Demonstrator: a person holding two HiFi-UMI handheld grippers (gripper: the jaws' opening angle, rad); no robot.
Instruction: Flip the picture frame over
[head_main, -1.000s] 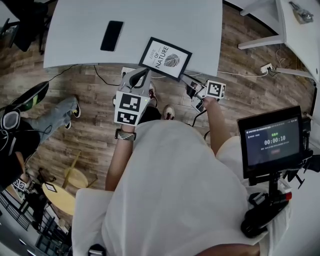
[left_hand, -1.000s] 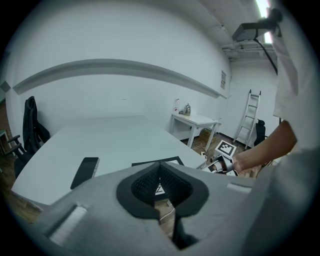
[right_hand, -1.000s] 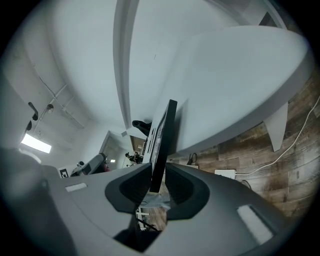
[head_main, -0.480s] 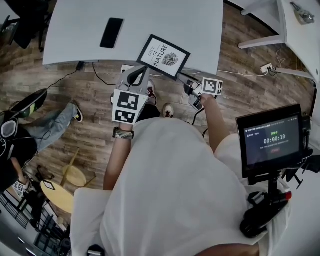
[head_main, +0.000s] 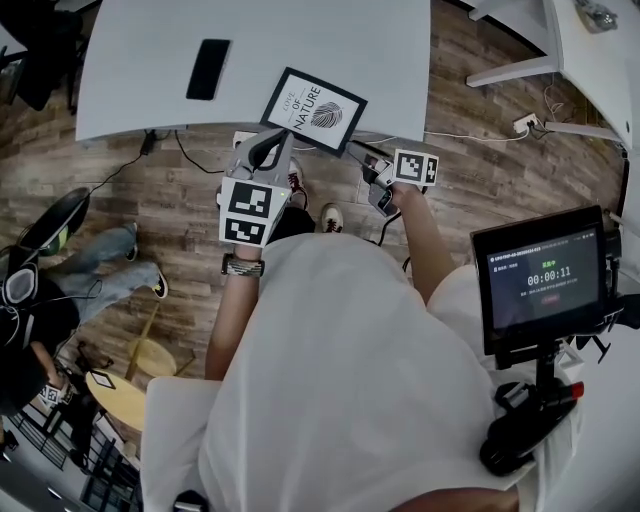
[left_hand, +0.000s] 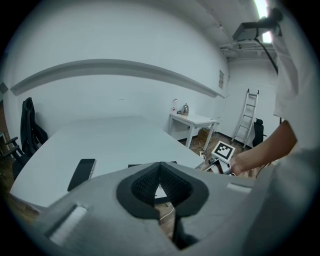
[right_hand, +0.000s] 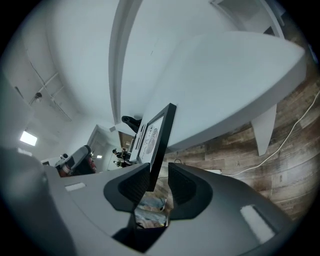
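Working at the near edge of the table (head_main: 390, 70), we are only starting the flip. Our left gripper (head_main: 284, 142) is sitting with its jaws drawn together to a thin slit, and nothing is showing between them. Its tip is lying right at the near left edge of the picture frame (head_main: 313, 110); whether it is touching we cannot tell. Our right gripper (head_main: 353, 151) is reaching in from the other side, and its jaws have just been opening. The frame's near corner is standing between them, lying close against one pad (right_hand: 134, 187) while a clear gap is showing on the other side. We are judging from this that the gripper is not clamping the frame at this moment.

The frame itself is lying print side up, roughly flat, with its near corner jutting out past the table's edge over the wooden floor (head_main: 480, 170). That overhang is giving us a place to pinch, so the approach is looking done. Nothing of the turn itself is showing yet, since the back is not facing up. We are judging that what remains is closing on the edge, lifting the frame, rolling it over and laying it face down. Farther out on the table a dark phone (head_main: 207, 68) is lying well apart from the frame, out of the way.
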